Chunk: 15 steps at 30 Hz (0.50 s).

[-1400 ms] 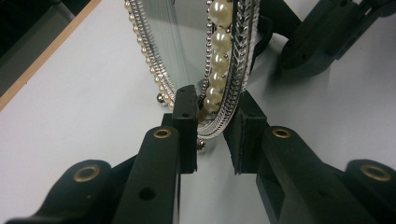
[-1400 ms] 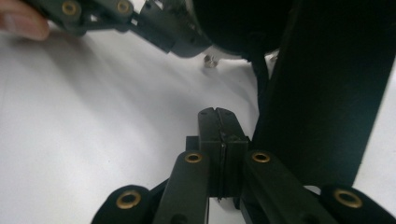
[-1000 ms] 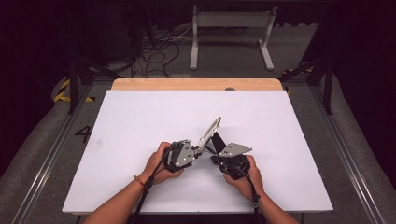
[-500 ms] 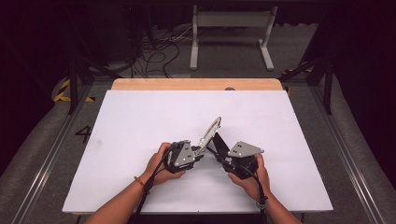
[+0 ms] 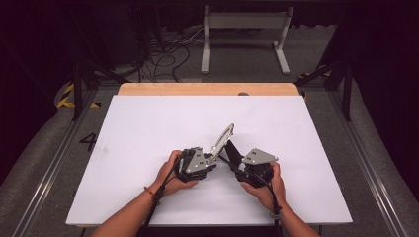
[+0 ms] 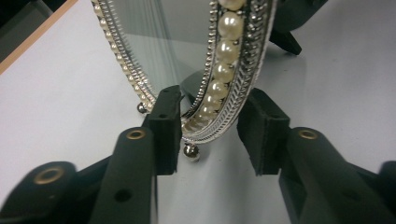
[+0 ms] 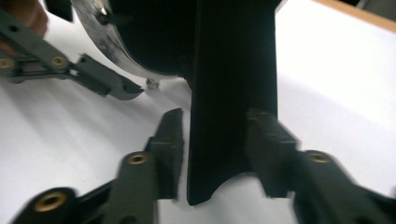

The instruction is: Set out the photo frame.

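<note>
An oval mirror frame (image 5: pixel 223 139) with a pearl and silver rim (image 6: pixel 227 70) stands tilted on the white table (image 5: pixel 148 128). It leans back on its black stand leg (image 5: pixel 232 149). My left gripper (image 5: pixel 210 162) is shut on the rim's bottom edge, one pad on each face, just above a small ball foot (image 6: pixel 189 151). My right gripper (image 5: pixel 236 165) is open around the lower end of the black stand leg (image 7: pixel 231 93). A thin gap shows at its left pad (image 7: pixel 169 140). The far right pad sits against the leg's edge.
A person's hands hold both grippers near the table's front middle. A wooden strip (image 5: pixel 207 89) runs along the table's far edge. Cables and a metal stand (image 5: pixel 244 29) lie on the floor beyond it. Metal rails flank both sides.
My right gripper has shifted a little to the right and now sits around the stand leg. The left gripper and the frame have stayed put.
</note>
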Motion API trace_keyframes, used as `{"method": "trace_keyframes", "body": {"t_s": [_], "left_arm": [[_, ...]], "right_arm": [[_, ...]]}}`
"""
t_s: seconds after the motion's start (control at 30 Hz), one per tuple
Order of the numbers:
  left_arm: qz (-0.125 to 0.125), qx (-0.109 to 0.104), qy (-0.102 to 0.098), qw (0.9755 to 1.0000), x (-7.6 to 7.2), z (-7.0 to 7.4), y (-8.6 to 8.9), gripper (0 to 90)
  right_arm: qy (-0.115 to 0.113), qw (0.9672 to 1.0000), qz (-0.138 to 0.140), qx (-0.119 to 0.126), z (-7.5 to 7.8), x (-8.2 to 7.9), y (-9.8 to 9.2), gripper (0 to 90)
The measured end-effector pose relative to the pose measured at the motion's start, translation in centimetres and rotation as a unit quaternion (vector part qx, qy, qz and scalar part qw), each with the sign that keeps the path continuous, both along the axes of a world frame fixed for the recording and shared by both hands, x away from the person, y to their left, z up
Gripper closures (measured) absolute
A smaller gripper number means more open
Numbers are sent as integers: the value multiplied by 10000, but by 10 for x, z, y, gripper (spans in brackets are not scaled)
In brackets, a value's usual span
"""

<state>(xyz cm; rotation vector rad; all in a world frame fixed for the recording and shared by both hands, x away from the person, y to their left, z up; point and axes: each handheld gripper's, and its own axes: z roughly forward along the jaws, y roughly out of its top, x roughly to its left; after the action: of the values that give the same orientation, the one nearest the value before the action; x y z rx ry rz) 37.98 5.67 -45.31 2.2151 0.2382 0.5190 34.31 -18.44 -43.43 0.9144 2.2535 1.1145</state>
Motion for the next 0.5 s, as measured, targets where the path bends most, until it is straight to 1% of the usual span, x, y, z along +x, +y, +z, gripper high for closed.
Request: {"method": "trace_keyframes", "body": {"t_s": [0.03,0.07,0.1,0.13,0.2,0.27,0.33,0.4,0.43,0.47,0.5], "left_arm": [[-12,-19,13,10000,1,0,1,661],[-6,-4,29,10000,1,-1,1,682],[4,28,9,10000,1,-1,1,685],[30,92,-20,10000,0,0,0,688],[18,99,-34,9999,0,0,0,689],[45,134,-33,9999,-1,0,0,692],[46,152,-39,9999,-1,0,0,694],[59,188,-73,9998,-1,0,-1,695],[49,203,-93,9997,-1,0,-1,696],[37,232,-153,9996,-1,1,-1,700],[39,299,-205,9993,-2,1,-2,703]], "right_arm": [[-39,10000,71,18,3,-1,-1,677],[-93,9998,147,110,9,-3,-2,770],[-80,9995,213,212,11,-4,-3,814],[-58,9991,285,301,13,-4,-4,847],[-52,9988,382,303,15,-6,-3,886],[26,9982,508,322,14,-7,0,900],[94,9979,601,237,10,-7,4,900],[130,9977,631,209,8,-7,5,900],[162,9975,666,148,5,-6,8,900],[243,9971,718,62,-1,-6,12,898],[261,9970,727,9,-2,-6,13,891]]}}
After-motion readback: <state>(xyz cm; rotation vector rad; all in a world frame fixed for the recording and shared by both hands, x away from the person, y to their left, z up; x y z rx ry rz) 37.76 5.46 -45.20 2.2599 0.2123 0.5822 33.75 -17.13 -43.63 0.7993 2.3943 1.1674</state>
